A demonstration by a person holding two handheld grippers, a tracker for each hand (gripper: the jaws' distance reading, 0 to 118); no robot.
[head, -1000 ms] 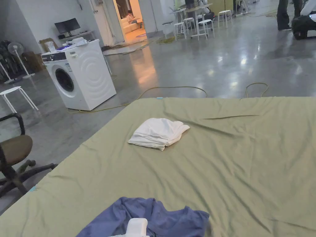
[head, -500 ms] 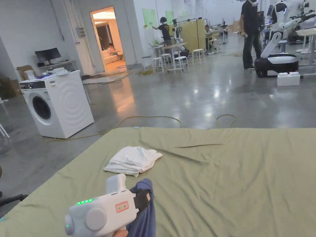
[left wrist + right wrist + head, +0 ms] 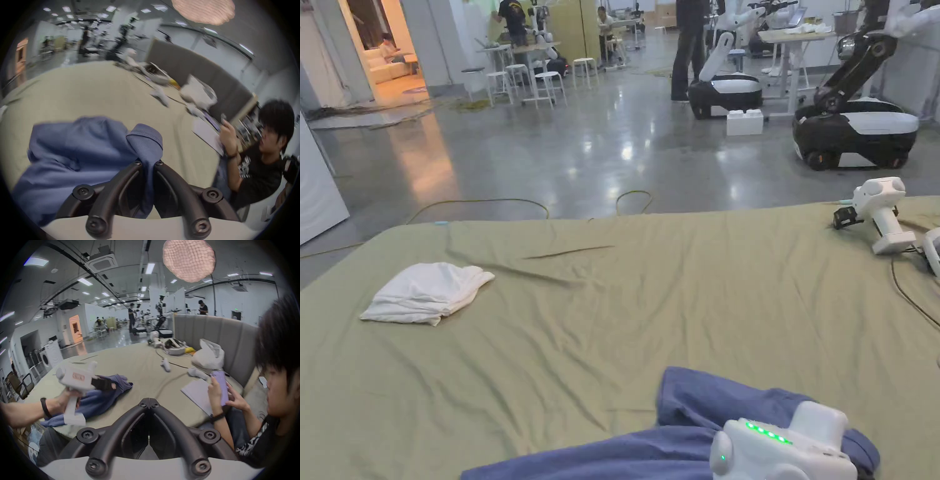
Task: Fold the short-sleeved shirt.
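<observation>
While the blue short-sleeved shirt (image 3: 650, 447) lies bunched at the near edge of the olive-green bed sheet (image 3: 650, 300), the left gripper (image 3: 148, 164) is the one with a hold on it: in the left gripper view its two dark jaws are closed onto a hemmed fold of the blue cloth, which stands up between the tips and spills away to the left over the sheet. In the right gripper view that same tool appears as a white pistol-shaped body at the left, its dark nose buried in the shirt.

The right gripper (image 3: 149, 403) holds nothing. Its jaws meet tip to tip over bare sheet, and the shirt lies off to its left, near but not touching. So the garment sits on the left hand's side, and the free gripper would have to cross leftward to reach it.

From where I stand the shirt has no clear long axis yet; it is a crumpled heap, running roughly along the near edge in the head view. My guess is that it needs spreading flat before any fold, with the right gripper opening and taking a second edge apart from the pinched one.

A folded white cloth (image 3: 425, 292) rests well apart, farther up the sheet to the left. A spare white gripper (image 3: 878, 212) lies at the far right, and a seated person (image 3: 253, 402) looks at a phone beside the bed.
</observation>
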